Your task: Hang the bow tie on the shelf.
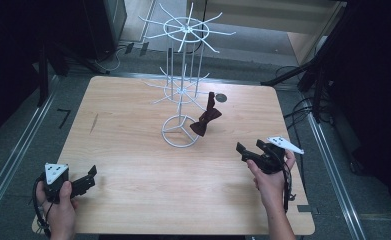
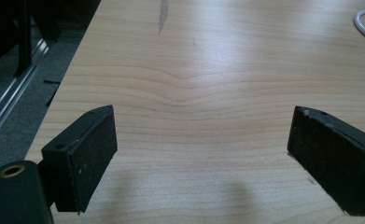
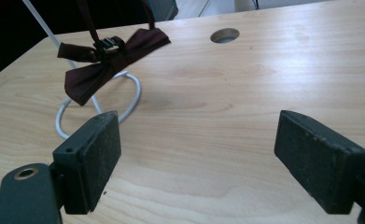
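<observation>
— Bow tie (image 1: 206, 119): where is it?
— Hanging from a lower arm of the white wire rack (image 1: 182, 87), at about 1 o'clock from the counter's (image 1: 133, 165) centre, beside the rack's ring base.
— And going left to right?
— Left gripper (image 1: 88, 178) at 8 o'clock, jaws spread, empty. Right gripper (image 1: 248, 151) at 4 o'clock, jaws spread too, facing the tie, well apart from it.
</observation>
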`<act>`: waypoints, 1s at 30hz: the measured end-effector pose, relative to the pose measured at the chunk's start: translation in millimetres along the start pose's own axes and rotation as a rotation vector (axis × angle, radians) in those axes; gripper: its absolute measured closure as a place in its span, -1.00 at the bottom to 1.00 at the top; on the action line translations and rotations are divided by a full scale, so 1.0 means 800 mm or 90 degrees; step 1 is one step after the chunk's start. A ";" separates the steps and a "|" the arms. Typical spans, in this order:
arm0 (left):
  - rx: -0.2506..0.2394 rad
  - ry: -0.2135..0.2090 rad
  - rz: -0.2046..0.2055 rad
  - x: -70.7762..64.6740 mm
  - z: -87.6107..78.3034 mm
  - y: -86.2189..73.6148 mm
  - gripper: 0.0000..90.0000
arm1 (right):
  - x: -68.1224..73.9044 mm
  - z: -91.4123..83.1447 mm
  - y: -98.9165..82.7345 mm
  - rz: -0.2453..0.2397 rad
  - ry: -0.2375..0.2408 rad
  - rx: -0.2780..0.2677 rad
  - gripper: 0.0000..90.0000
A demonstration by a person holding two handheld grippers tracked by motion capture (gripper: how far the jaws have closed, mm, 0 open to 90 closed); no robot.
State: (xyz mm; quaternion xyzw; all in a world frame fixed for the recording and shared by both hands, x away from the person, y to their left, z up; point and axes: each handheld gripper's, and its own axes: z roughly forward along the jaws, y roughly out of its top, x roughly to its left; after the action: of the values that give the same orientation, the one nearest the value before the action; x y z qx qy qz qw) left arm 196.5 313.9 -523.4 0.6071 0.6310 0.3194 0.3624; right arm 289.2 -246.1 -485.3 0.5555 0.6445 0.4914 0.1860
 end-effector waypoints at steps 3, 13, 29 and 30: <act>0.001 -0.002 -0.008 0.002 0.000 0.000 -0.80 | -0.016 -0.012 -0.012 0.004 -0.008 0.002 -0.68; -0.006 0.001 -0.005 0.001 -0.003 -0.001 -0.80 | -0.055 -0.046 -0.033 0.029 -0.032 -0.003 -0.69; -0.018 -0.005 -0.016 0.002 -0.003 -0.002 -0.80 | -0.108 -0.091 -0.066 0.057 -0.073 0.002 -0.69; -0.018 -0.006 -0.023 0.003 -0.003 -0.001 -0.80 | -0.110 -0.093 -0.069 0.055 -0.078 0.005 -0.69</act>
State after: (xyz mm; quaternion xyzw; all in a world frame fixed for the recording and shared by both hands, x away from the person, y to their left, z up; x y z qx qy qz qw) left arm 194.2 316.4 -523.3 0.5922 0.6352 0.3187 0.3798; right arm 228.8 -351.7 -525.2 0.6125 0.6094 0.4614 0.2015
